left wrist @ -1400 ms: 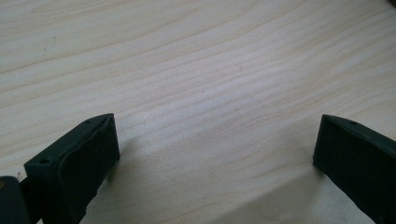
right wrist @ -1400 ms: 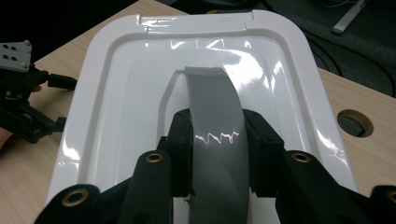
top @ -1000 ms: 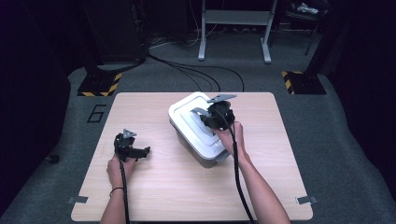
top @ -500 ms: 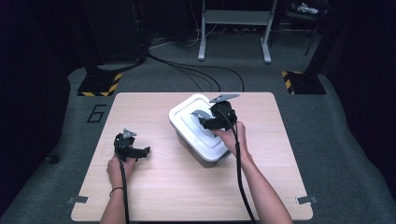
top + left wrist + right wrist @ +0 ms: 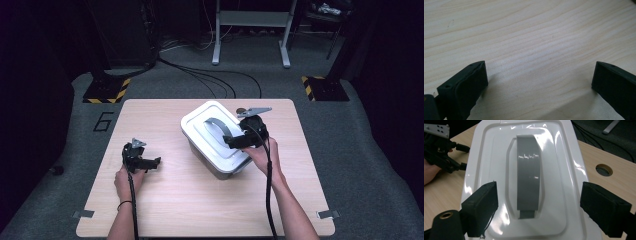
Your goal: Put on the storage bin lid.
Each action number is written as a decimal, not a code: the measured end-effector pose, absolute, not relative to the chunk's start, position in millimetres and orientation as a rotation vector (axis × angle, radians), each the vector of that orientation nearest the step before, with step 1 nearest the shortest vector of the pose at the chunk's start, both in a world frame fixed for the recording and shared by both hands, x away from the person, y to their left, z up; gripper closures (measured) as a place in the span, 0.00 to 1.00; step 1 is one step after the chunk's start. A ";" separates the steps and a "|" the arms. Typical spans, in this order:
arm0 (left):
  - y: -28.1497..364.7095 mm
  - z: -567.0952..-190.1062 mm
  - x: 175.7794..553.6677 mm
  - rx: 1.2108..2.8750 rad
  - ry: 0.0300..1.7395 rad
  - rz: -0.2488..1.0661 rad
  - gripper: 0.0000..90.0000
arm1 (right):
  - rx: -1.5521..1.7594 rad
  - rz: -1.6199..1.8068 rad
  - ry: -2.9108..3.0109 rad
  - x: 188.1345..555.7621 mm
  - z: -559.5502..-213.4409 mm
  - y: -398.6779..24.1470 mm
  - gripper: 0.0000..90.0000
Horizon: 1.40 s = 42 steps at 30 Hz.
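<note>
Rectangular white plastic storage box with a snap-on lid, set a little askew on the far right part of the pale wooden table, near the middle of its width. Curved grey handle strap running along the sunken centre of the glossy lid, lying flat in its recess. Round cable hole in the tabletop just beyond the box's far side.

Right gripper held above the near right end of the lid, pointing across it. Jaws spread wide after having just been opening, one on each side of the handle's near end, nothing pinched between them; pads apparently clear of the plastic, though hard to confirm from this angle.

Left gripper well apart from the box, low over bare wood on the left part of the table. Jaws spread wide too, only wood grain between them. Black cables trailing back along both forearms toward the near edge.
</note>
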<state>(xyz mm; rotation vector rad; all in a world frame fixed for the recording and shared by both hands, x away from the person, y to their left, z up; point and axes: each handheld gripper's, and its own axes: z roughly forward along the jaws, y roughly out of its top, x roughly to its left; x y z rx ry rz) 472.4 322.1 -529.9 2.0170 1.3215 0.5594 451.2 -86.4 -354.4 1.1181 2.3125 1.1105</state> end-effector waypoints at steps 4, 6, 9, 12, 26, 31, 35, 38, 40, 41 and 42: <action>322.1 -529.9 472.4 2.017 1.321 0.559 0.00 | 1.105 1.099 2.318 439.8 -356.1 -94.3 0.14; 322.1 -529.9 472.4 2.017 1.321 0.559 0.00 | 1.101 1.094 2.319 433.5 -357.2 -98.1 0.13; 322.1 -529.9 472.4 2.017 1.322 0.559 0.00 | 1.077 1.076 2.332 425.7 -359.1 -102.4 0.12; 322.1 -529.9 472.4 2.017 1.322 0.559 0.00 | 1.065 1.064 2.343 416.7 -361.3 -107.6 0.10; 322.1 -529.9 472.4 2.017 1.322 0.559 0.00 | 1.087 1.102 2.287 376.4 -393.0 -136.9 0.08; 322.1 -529.9 472.4 2.017 1.322 0.560 0.00 | 1.094 1.063 2.306 363.4 -410.7 -146.4 0.08; 322.1 -529.9 472.4 2.017 1.322 0.559 0.00 | 1.132 1.035 2.326 358.2 -430.1 -153.0 0.07; 322.1 -529.9 472.4 2.017 1.322 0.559 0.00 | 1.166 1.025 2.333 356.4 -447.3 -156.6 0.07; 322.1 -529.9 472.4 2.017 1.322 0.559 0.00 | 1.176 1.011 2.341 356.2 -455.5 -157.3 0.07; 322.1 -529.9 472.4 2.017 1.322 0.559 0.00 | 1.182 0.996 2.350 356.5 -462.5 -158.4 0.07; 322.1 -529.9 472.5 2.017 1.321 0.559 0.00 | 1.199 0.993 2.356 356.0 -467.7 -158.7 0.07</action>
